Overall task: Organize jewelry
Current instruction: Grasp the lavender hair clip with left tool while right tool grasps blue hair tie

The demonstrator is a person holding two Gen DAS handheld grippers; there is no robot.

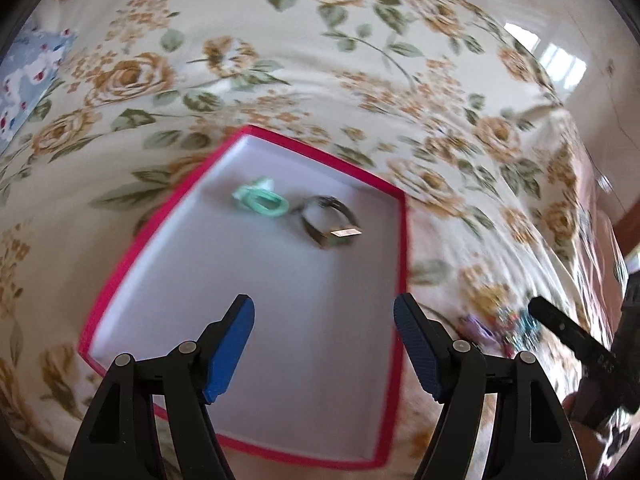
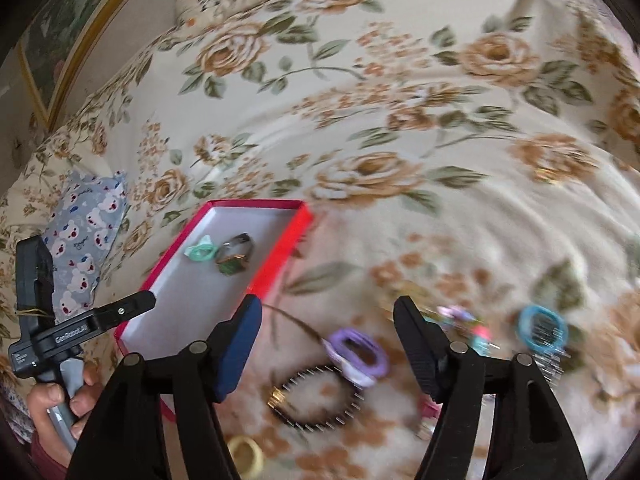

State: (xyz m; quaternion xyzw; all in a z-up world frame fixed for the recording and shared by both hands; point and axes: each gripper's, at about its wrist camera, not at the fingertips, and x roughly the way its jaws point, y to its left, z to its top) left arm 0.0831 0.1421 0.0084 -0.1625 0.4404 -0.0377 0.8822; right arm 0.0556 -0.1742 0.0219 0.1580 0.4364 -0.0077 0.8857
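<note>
Jewelry-wise, you're sitting with a mint green ring (image 1: 262, 200) and a metal ring (image 1: 330, 220) touching inside the red box (image 1: 402, 264) on the floral bed (image 1: 280, 60). Your left tool (image 1: 324, 352) is hovering over the box, jaws apart, nothing in them. Your right tool (image 2: 328, 348) is gaping empty too, over the purple ring (image 2: 358, 354) and spiky black bracelet (image 2: 316, 400) beside the box.
</note>
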